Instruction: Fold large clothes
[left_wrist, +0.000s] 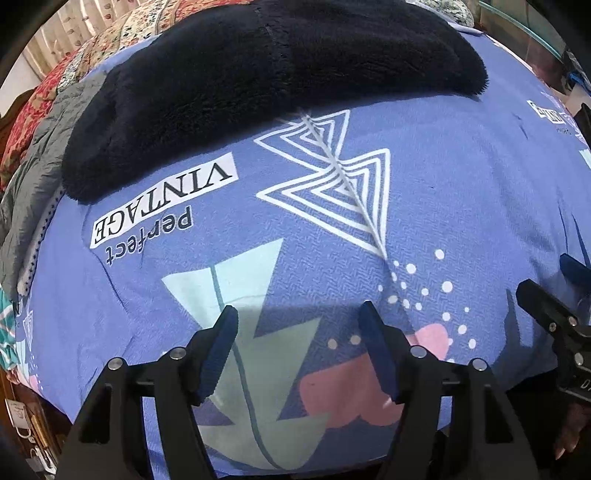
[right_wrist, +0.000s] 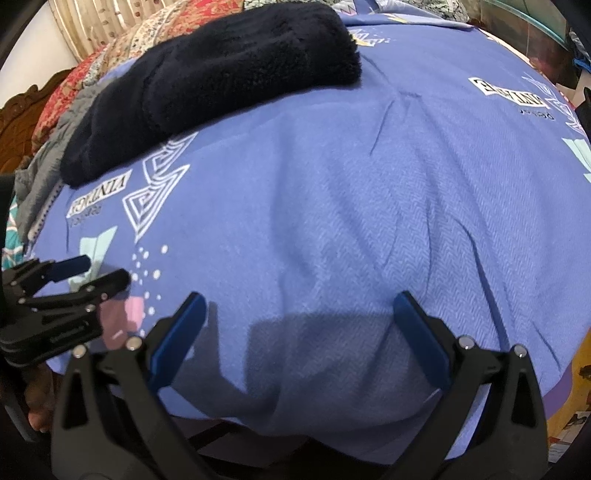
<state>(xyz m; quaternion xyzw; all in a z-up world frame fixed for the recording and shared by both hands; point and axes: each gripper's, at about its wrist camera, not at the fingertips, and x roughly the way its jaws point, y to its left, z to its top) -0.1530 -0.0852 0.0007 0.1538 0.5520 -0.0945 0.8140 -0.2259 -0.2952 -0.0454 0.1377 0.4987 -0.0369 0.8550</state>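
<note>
Garment: dark fleece garment (left_wrist: 258, 85) lying at twelve o'clock; likely soft, bulky, light.
Hold: taking its near hem.
Tools: left gripper (left_wrist: 299, 354) and right gripper (right_wrist: 299, 339) gaping, holding nothing.

Blue bedsheet (left_wrist: 443, 206) print, upside down: "VINTAGE" in white box, "perfect" beside it; repeat prints unreadable.

Bedroom: printed bedsheet (left_wrist: 443, 192), floral quilt (left_wrist: 122, 37), carved headboard (right_wrist: 22, 107).

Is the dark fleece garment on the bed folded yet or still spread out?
Folded, apparently: the dark fleece garment lies as a compact, thick bundle with rounded edges on the blue bedsheet. Both grippers are open and apart from it.
</note>
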